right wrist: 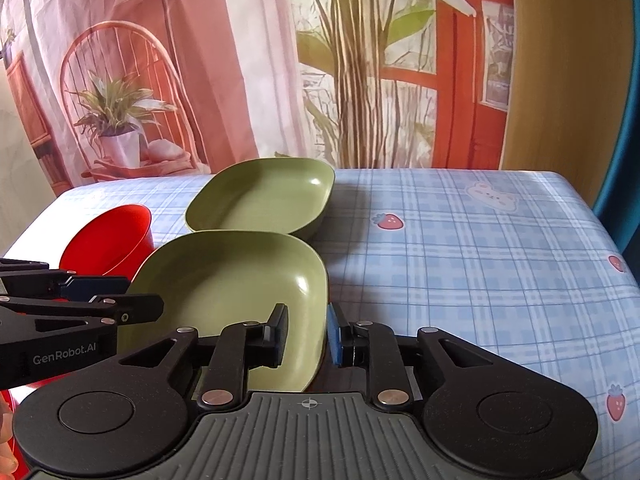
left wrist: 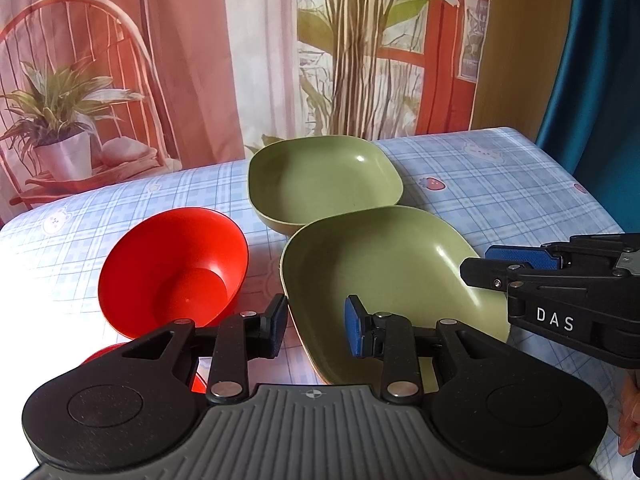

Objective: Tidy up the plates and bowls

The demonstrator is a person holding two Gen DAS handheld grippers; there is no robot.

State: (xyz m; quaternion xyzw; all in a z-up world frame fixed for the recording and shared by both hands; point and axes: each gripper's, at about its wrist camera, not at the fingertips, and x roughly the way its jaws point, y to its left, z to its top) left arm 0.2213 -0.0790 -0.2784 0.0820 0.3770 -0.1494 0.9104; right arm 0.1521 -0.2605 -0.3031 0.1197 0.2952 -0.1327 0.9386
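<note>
Two square green plates lie on the checked tablecloth. The near green plate (left wrist: 384, 272) (right wrist: 232, 280) overlaps the front rim of the far green plate (left wrist: 320, 178) (right wrist: 260, 196). My left gripper (left wrist: 316, 320) (right wrist: 140, 292) straddles the near plate's left rim, with a visible gap beside the inner pad, so it is open. My right gripper (right wrist: 306, 328) (left wrist: 480, 262) straddles the right rim the same way, its black pad standing clear of the wall. A red bowl (left wrist: 172, 272) (right wrist: 108, 240) is tipped on its side to the left.
The table (left wrist: 500, 184) (right wrist: 480, 260) ends at the right, beside a teal curtain (left wrist: 592, 80). A printed backdrop (left wrist: 160, 60) hangs right behind the far edge. Another red dish (left wrist: 100, 354) shows under the tipped bowl. A person's hand (left wrist: 630, 420) holds the right gripper.
</note>
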